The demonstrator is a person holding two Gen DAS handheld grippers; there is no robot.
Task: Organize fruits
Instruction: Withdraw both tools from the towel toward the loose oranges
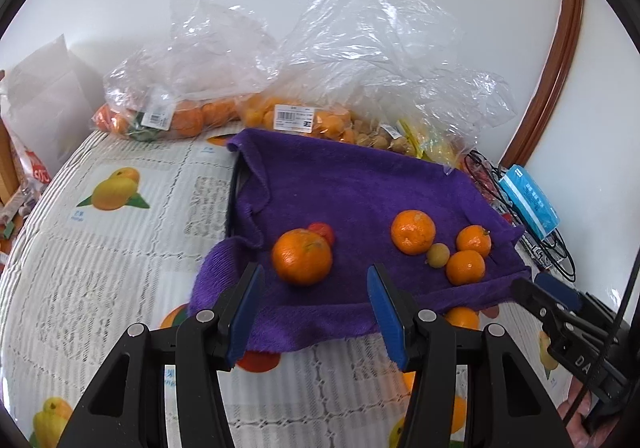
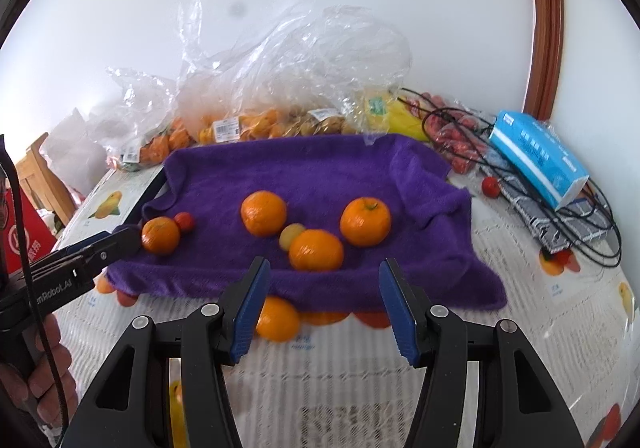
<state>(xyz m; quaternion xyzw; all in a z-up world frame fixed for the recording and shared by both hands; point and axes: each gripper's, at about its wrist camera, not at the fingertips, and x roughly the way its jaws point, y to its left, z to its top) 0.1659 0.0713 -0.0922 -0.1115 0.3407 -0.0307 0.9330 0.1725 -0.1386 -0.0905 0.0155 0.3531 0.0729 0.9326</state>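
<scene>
A purple towel (image 1: 360, 187) lies over a tray on the table and carries loose fruit. In the left wrist view a large orange (image 1: 302, 256) with a small red tomato (image 1: 322, 232) behind it sits just beyond my left gripper (image 1: 316, 280), which is open and empty. Further right are three oranges (image 1: 413, 232) and a small yellow fruit (image 1: 438, 255). My right gripper (image 2: 324, 272) is open and empty at the towel's front edge, with the nearest orange (image 2: 316, 250) just past its tips. The left gripper (image 2: 132, 238) reaches in beside the leftmost orange (image 2: 160, 236).
Clear plastic bags of fruit (image 2: 256, 127) line the wall behind the towel. A blue box (image 2: 536, 159), black cables (image 2: 592, 232) and a loose tomato (image 2: 491, 187) lie at the right. A wooden chair (image 2: 36, 175) stands at the left. The tablecloth (image 1: 120, 248) has printed fruit.
</scene>
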